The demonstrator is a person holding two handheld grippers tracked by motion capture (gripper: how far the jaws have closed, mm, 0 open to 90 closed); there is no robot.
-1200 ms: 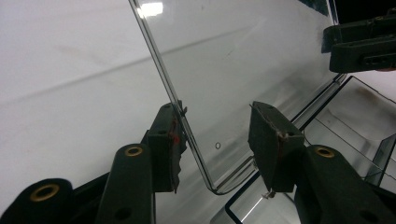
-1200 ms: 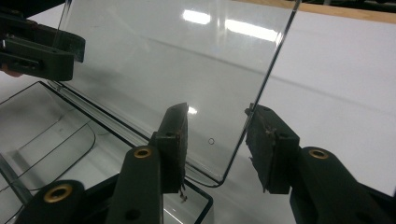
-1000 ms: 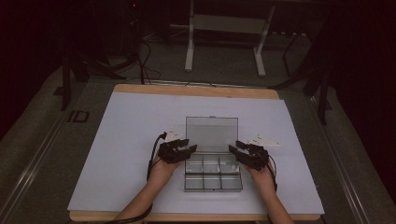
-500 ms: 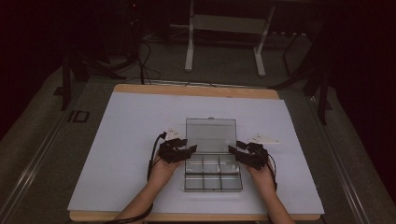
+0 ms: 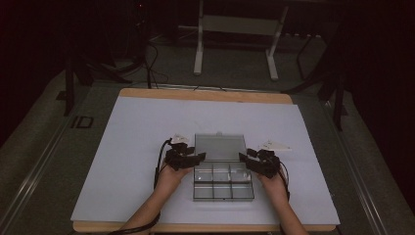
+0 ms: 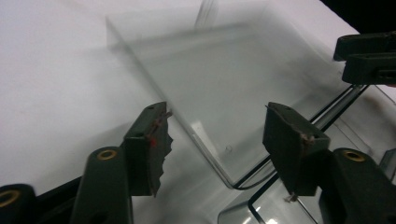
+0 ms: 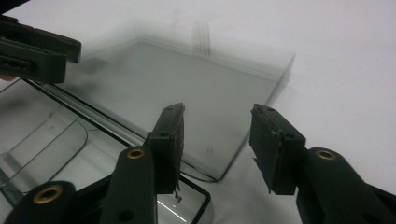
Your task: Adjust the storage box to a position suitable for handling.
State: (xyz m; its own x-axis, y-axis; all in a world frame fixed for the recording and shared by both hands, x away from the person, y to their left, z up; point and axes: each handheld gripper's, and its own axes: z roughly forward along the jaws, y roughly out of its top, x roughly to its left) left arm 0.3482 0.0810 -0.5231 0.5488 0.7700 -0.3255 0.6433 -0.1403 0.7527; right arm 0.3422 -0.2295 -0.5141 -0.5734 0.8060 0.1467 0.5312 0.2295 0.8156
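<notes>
A clear compartment box [image 5: 223, 182] lies near the table's [image 5: 122, 147] front edge, its lid [image 5: 220, 147] already laid flat open. Left gripper [image 5: 198, 157] and right gripper [image 5: 243, 157] flank the hinge corners, jaws part-open (having just widened and narrowed respectively), holding nothing; compartments look empty.

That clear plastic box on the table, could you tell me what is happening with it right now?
A person holds a gripper in each hand at the two sides of a clear compartment box, whose lid lies open flat on the white table sheet. The left gripper and the right gripper sit near the hinge line, at the lid's near corners. Both have their jaws apart and pinch nothing. The compartments look empty.
</notes>
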